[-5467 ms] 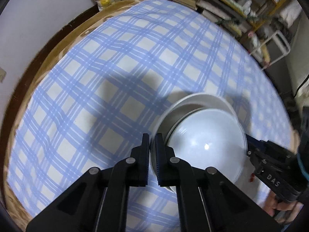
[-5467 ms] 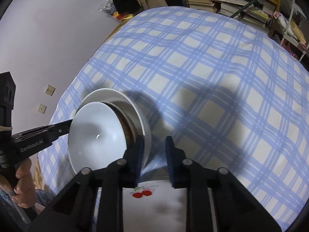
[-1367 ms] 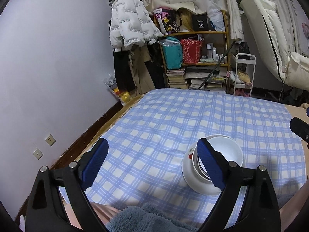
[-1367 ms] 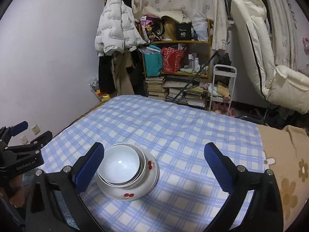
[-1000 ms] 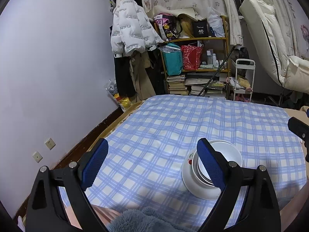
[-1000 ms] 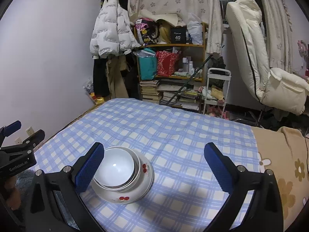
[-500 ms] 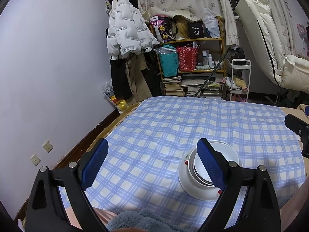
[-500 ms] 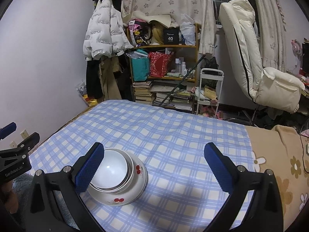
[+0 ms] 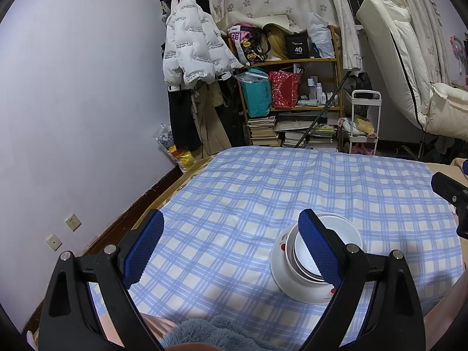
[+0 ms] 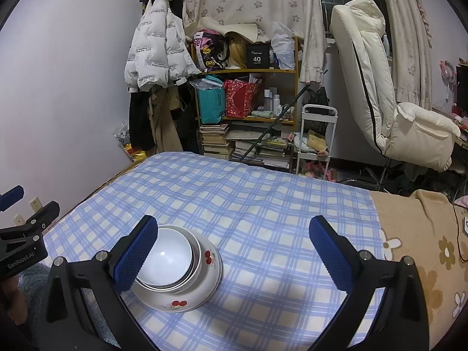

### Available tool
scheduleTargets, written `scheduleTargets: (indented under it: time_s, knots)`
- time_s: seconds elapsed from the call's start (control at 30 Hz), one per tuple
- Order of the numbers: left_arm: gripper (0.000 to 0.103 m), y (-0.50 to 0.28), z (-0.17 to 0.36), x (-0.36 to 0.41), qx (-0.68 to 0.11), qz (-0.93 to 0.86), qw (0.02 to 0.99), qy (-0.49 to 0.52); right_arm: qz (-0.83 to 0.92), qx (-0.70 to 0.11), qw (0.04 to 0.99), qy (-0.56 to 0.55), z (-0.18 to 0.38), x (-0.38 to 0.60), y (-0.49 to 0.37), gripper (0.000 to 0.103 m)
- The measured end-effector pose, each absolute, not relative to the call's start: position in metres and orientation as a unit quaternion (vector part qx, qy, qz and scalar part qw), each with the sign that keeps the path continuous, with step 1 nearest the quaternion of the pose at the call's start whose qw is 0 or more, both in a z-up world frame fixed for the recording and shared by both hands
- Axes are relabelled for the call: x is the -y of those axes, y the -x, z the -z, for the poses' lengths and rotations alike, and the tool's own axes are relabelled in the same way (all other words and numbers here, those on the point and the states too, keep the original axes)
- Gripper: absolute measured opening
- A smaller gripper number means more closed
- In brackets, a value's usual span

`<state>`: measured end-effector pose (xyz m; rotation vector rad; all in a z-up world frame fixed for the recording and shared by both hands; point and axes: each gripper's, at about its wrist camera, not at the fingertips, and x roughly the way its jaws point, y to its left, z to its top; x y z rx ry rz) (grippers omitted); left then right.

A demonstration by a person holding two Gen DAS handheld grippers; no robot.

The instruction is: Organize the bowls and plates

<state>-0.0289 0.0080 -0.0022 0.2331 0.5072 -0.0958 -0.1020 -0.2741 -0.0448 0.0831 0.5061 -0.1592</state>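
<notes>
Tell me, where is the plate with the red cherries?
In the right wrist view, the cherry plate sits lower left on the blue checked cloth, under the stacked white bowls.

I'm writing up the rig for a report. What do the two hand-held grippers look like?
Both look alike. The left hand-held gripper and right hand-held gripper have black angular frames with silver bolts and two fingers faced with blue dimpled pads. White lettering, roughly "GenRobot.AI", marks the left one's side.
</notes>
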Motion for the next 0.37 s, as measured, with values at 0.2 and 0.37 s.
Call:
scheduleTargets:
  time_s: [0.2,0.37]
  knots:
    - [0.092,0.0299,0.0018,-0.0072,-0.248,0.049,0.961,-0.116,0.079,-0.251,0.964,-0.042,0.0449,0.2739,0.1021,0.103]
    - [0.092,0.0312,0.0008,-0.0064,-0.247,0.049,0.961,-0.118,0.078,-0.251,0.964,-0.042,0.0447,0.2738,0.1020,0.103]
